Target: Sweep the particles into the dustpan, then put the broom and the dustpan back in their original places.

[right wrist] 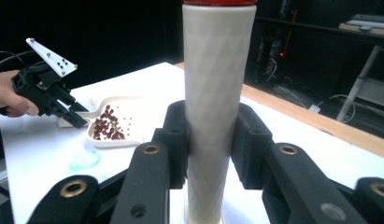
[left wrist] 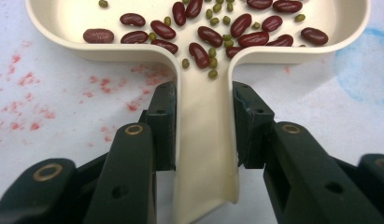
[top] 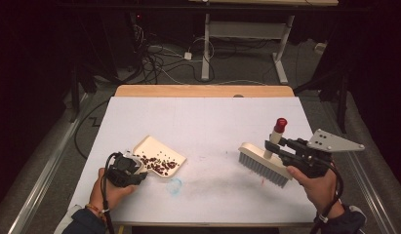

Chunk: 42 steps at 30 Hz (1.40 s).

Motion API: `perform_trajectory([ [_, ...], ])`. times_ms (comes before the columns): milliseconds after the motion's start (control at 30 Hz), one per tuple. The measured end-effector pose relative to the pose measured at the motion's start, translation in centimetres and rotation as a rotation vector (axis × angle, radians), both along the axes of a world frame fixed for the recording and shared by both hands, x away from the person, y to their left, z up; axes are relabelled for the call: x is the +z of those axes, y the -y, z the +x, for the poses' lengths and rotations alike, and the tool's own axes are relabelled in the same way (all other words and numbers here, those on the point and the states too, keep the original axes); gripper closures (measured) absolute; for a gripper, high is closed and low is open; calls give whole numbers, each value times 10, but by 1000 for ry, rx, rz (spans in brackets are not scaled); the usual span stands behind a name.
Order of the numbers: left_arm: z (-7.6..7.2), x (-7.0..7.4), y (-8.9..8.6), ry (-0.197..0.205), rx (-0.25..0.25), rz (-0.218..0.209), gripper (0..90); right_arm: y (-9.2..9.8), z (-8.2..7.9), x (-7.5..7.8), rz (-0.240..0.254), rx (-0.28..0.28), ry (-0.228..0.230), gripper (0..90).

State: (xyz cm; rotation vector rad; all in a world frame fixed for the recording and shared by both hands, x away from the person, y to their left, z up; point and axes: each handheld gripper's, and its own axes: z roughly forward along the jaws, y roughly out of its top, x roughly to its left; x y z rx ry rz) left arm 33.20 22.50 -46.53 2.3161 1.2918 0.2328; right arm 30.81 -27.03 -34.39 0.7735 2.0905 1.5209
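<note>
A cream dustpan [top: 148,146] lies on the white table [top: 208,122] at the left front, and it holds several red kidney beans [left wrist: 199,35] and small green beans. My left gripper [left wrist: 203,126] is shut on the dustpan's handle [left wrist: 206,158]; its jaws press both sides. To the right stands a cream brush [top: 263,163] with grey bristles on the table, its red-capped handle [right wrist: 217,84] upright. My right gripper [right wrist: 210,140] is shut on that handle. The right gripper view also catches the dustpan [right wrist: 116,140] and the left gripper [right wrist: 70,116] farther off.
A blue smudge [top: 174,185] marks the table just right of the dustpan, and red stains [left wrist: 26,79] lie near its handle. The wooden far edge [top: 203,91] borders the white sheet. Beyond it are a white desk frame [top: 247,44] and floor cables [top: 159,58].
</note>
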Motion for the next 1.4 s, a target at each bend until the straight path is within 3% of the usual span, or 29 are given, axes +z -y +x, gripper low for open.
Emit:
perform_trajectory([
  [300,3,-1,-4,9,33,-2,638,23,-2,-1,11,59,-115,701],
  [533,4,-2,-6,19,65,-11,638,15,4,-5,-65,132,-179,701],
  [667,5,-6,-4,19,89,-10,637,10,16,-10,-126,158,-215,700],
  [767,4,-7,-2,31,112,-15,631,9,31,-15,-138,146,-241,700],
  [1000,-2,-7,9,17,136,-46,497,10,75,-21,-121,124,-304,678],
  [1200,-11,-6,13,1,95,-69,479,7,109,-30,-136,64,-345,636],
  [1400,-22,-2,16,33,25,-57,459,0,132,-45,-168,-19,-371,610],
])
